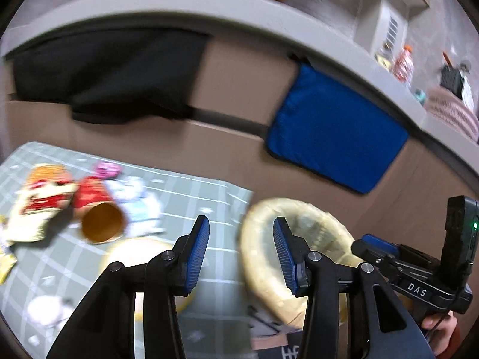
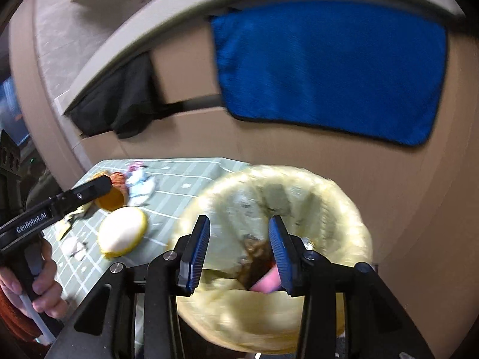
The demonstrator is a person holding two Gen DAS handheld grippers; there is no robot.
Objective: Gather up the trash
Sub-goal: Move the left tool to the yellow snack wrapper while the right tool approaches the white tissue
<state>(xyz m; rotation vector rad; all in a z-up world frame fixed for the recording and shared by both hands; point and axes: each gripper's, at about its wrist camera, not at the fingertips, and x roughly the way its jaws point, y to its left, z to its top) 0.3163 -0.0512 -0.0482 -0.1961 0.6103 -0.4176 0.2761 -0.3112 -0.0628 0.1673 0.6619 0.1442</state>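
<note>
A bin lined with a pale yellow bag (image 2: 344, 209) stands beside a low table with a green checked cloth (image 1: 191, 188); it also shows in the left wrist view (image 1: 257, 239). Brown and pink trash (image 2: 260, 272) lies inside. On the cloth lie a red paper cup (image 1: 98, 212) on its side, a snack wrapper (image 1: 39, 203), a white and blue wrapper (image 1: 137, 200), crumpled tissue (image 1: 48, 308) and a yellow-rimmed white lid (image 2: 122, 233). My left gripper (image 1: 241, 254) is open and empty above the table's edge. My right gripper (image 2: 238, 251) is open and empty over the bin.
A counter runs behind, with a blue cloth (image 1: 335, 140) and a black cloth (image 1: 113, 68) hanging over cabinet fronts. Bottles and a striped item (image 1: 452, 110) sit on the counter. The right gripper's body (image 1: 419, 272) shows beside the bin.
</note>
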